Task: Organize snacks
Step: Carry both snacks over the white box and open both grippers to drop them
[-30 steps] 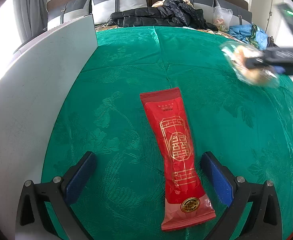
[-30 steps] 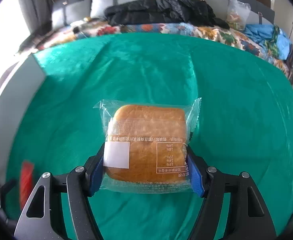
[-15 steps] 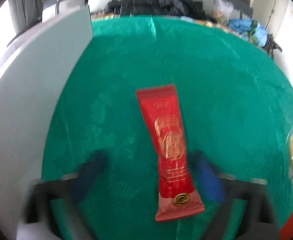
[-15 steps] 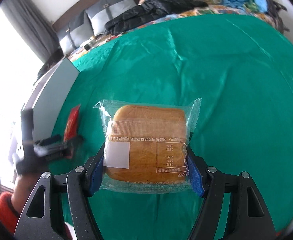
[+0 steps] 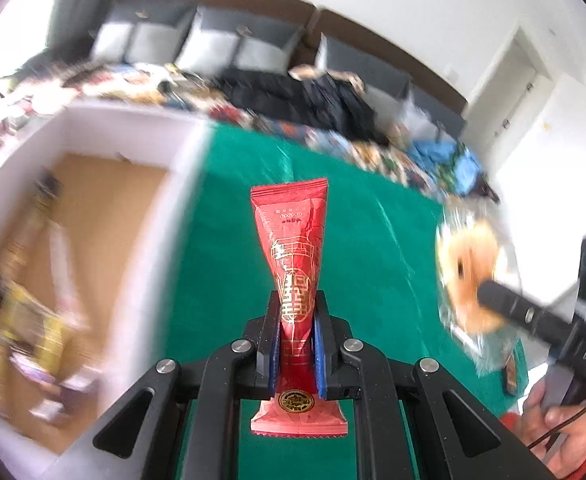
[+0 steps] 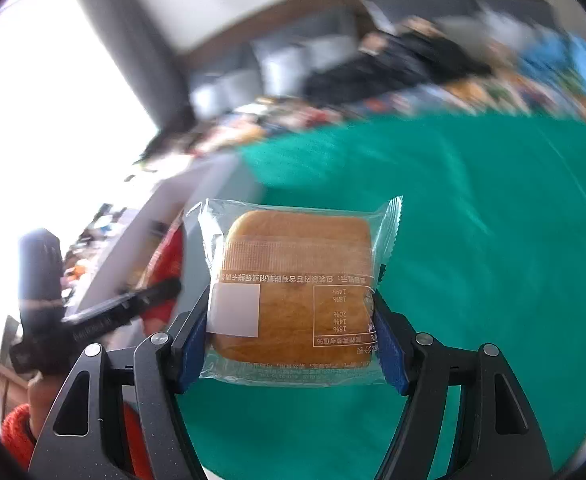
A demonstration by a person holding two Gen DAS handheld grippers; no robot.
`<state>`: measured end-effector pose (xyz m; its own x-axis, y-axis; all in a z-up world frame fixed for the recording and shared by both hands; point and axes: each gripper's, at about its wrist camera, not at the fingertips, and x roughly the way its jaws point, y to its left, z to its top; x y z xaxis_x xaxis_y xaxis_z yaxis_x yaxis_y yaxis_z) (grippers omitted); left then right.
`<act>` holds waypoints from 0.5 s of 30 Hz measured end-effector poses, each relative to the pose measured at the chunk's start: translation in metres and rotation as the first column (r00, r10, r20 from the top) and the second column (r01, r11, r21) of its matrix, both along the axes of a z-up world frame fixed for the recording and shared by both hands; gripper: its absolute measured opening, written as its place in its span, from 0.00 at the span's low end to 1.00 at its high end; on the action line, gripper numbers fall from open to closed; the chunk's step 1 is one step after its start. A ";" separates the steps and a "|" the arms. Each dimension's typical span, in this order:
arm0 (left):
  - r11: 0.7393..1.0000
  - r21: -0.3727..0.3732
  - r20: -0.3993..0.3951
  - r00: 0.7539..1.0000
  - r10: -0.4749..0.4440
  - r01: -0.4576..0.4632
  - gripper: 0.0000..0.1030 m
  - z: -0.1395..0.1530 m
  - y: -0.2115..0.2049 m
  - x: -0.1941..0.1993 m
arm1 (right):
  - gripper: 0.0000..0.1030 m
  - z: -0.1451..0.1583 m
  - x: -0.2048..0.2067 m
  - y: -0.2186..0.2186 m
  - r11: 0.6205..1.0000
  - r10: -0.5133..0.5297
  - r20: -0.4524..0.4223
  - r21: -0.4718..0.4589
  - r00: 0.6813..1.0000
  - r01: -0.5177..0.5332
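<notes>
The left tongs (image 5: pixel 296 344) are clamped on the lower part of a long red snack packet (image 5: pixel 293 264), their blue pads having just closed in from wide apart; the packet stands up out of the pinch, its top seam free, its bottom seam hanging below the pads, clear of the green cloth (image 5: pixel 377 264) under it. The right tongs (image 6: pixel 293 344) grip a square bun in a clear wrapper (image 6: pixel 297 288) by its two sides, held above the same cloth. In the left wrist view that bun is a pale smear at the right edge, and only one black finger of the right tongs crosses it. At the cloth's left edge stands a white-walled box (image 5: pixel 133 128) with a brown inside; what lies in it is blurred into yellow and pale streaks and cannot be told. In the right wrist view the box is largely hidden behind the left tongs and a red sleeve (image 6: pixel 17 428), both smeared. The bedding beyond the cloth's far edge is too blurred to read
</notes>
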<state>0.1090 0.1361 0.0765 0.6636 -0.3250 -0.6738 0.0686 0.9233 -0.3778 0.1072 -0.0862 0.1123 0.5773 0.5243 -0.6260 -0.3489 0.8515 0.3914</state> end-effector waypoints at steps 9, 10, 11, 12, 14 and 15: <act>0.890 0.333 -0.033 0.939 0.342 -0.312 0.83 -0.013 0.136 -0.030 | 0.74 0.057 0.067 0.218 0.973 0.230 0.027 -0.028 0.973 -0.229; 0.874 0.347 -0.015 0.929 0.369 -0.341 0.83 -0.014 0.146 -0.039 | 0.74 0.056 0.072 0.230 0.972 0.232 0.007 -0.044 0.973 -0.232; 0.867 0.352 -0.012 0.924 0.382 -0.354 0.83 -0.016 0.151 -0.044 | 0.74 0.056 0.074 0.237 0.972 0.229 -0.001 -0.056 0.973 -0.229; 0.861 0.355 -0.011 0.919 0.394 -0.364 0.85 -0.017 0.156 -0.047 | 0.74 0.056 0.074 0.243 0.972 0.223 -0.007 -0.071 0.975 -0.223; 0.850 0.365 -0.008 0.912 0.410 -0.379 0.87 -0.020 0.161 -0.047 | 0.77 0.056 0.071 0.244 0.973 0.218 -0.004 -0.071 0.976 -0.218; 0.838 0.385 -0.008 0.906 0.423 -0.387 0.87 -0.021 0.163 -0.048 | 0.78 0.056 0.069 0.243 0.973 0.221 0.001 -0.068 0.975 -0.221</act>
<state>0.0608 0.2987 0.0554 0.6131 0.2415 -0.7522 -0.3596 0.9331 0.0065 0.1762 0.1570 0.1679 0.4575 0.5967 -0.6593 -0.5345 0.7771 0.3324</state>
